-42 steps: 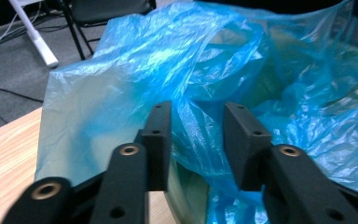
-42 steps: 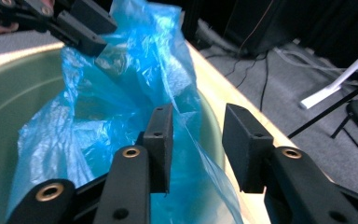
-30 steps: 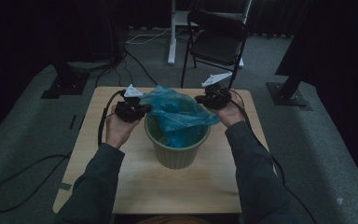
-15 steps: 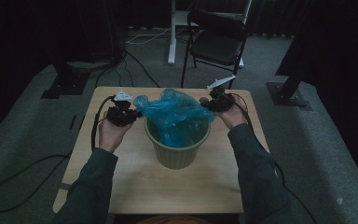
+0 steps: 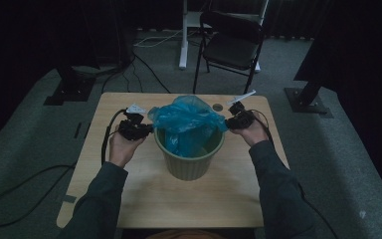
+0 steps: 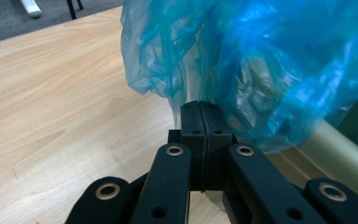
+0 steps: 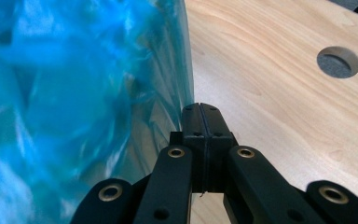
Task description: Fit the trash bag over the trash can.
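A: Where's the bag (image 5: 186, 122)?

B: Draped over the bin (image 5: 189, 159) mid-tabletop (image 5: 144, 199), its mouth stretched between your two grippers.

A: And the jaws?

B: Your left gripper (image 5: 146, 130) has its jaws pinched tight on the bag's left edge; your right gripper (image 5: 228, 124) is clamped on the right edge.

Dark grey-green long sleeves (image 5: 104, 199) on both forearms. Left tongs (image 6: 200, 119) and right tongs (image 7: 200, 121): matte black, jointed links, brass-ringed pivots, small screw holes. Black cable (image 5: 105, 142) trails off left; pale three-cornered plates on top.
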A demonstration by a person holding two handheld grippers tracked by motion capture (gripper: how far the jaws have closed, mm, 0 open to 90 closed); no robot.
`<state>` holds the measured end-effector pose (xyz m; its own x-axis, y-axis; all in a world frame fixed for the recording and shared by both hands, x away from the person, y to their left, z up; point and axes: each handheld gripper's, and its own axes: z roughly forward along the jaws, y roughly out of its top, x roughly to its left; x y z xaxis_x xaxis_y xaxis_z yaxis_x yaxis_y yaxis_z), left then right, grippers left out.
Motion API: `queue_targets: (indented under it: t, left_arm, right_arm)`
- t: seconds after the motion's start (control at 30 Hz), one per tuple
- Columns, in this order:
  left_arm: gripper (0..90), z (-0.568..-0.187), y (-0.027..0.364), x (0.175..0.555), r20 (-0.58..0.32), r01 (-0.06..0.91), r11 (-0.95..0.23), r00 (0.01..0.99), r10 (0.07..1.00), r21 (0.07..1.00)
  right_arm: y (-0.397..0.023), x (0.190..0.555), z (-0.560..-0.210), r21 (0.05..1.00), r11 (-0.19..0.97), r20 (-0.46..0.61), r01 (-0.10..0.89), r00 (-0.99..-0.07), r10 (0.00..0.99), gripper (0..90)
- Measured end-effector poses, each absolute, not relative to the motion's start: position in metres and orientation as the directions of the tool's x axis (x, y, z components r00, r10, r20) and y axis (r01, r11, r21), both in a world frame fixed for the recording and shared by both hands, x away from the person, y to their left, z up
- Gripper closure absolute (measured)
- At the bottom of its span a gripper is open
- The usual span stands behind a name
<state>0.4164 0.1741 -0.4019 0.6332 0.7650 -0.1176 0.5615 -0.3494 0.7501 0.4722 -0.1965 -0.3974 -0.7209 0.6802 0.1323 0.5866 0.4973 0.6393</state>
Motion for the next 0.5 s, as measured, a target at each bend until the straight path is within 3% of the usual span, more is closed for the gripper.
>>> queue_targets:
  t: [0.27, 0.33, 0.5]
  left_arm:
    - [88.4, -0.406, 0.179, 0.403, -0.146, 0.561, -0.329, 0.641, 0.754, 0.76]
    - [85.0, -0.403, 0.181, 0.396, -0.147, 0.547, -0.325, 0.65, 0.745, 0.772]
    - [76.6, -0.393, 0.189, 0.383, -0.145, 0.514, -0.298, 0.656, 0.741, 0.804]
  right_arm:
    - [-0.203, 0.458, -0.399, 0.653, 0.494, 0.138, 0.574, -0.731, 0.668, 90.0]
    - [-0.208, 0.45, -0.394, 0.68, 0.477, 0.124, 0.557, -0.729, 0.674, 81.7]
    - [-0.216, 0.437, -0.38, 0.731, 0.447, 0.097, 0.515, -0.727, 0.679, 74.3]
